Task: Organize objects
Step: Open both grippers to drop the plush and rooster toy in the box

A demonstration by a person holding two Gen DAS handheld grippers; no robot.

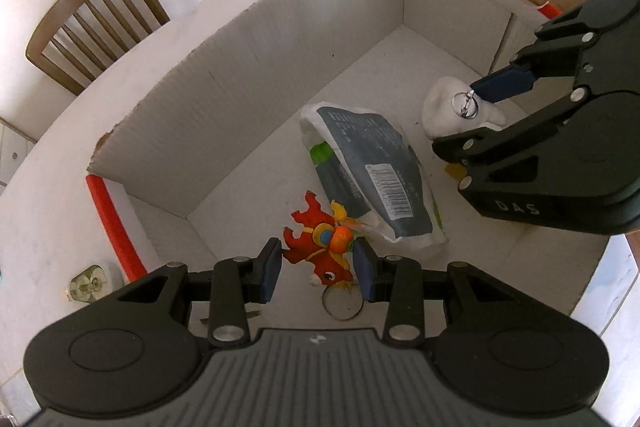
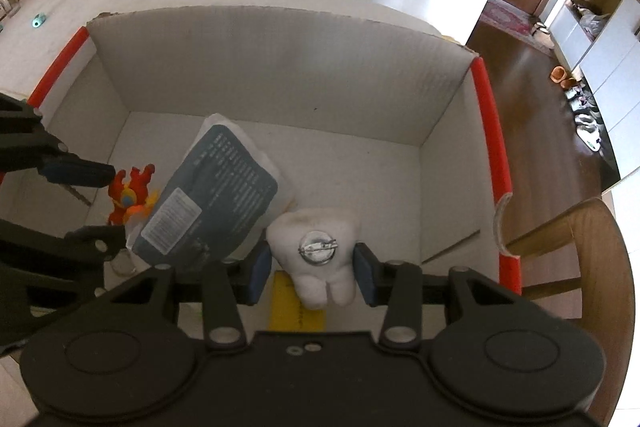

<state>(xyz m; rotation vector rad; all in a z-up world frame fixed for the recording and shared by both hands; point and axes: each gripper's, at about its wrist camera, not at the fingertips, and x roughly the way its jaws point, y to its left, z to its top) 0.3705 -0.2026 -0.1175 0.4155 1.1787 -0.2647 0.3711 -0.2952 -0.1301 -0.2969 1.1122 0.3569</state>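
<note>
From the left wrist, my left gripper [image 1: 318, 269] is spread around the red fish toy [image 1: 320, 253] lying in the cardboard box [image 1: 280, 39]; I'd centre it before closing. From the right wrist, my right gripper [image 2: 313, 269] is spread astride the white tooth plush [image 2: 318, 251] beside the packet [image 2: 212, 195]; I'd squeeze gently.

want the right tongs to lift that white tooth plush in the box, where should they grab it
Grip the white tooth plush across its wide upper body, coming from above with one finger on each flank. The right tongs already straddle it, open. Avoid the metal pin at its centre.
</note>
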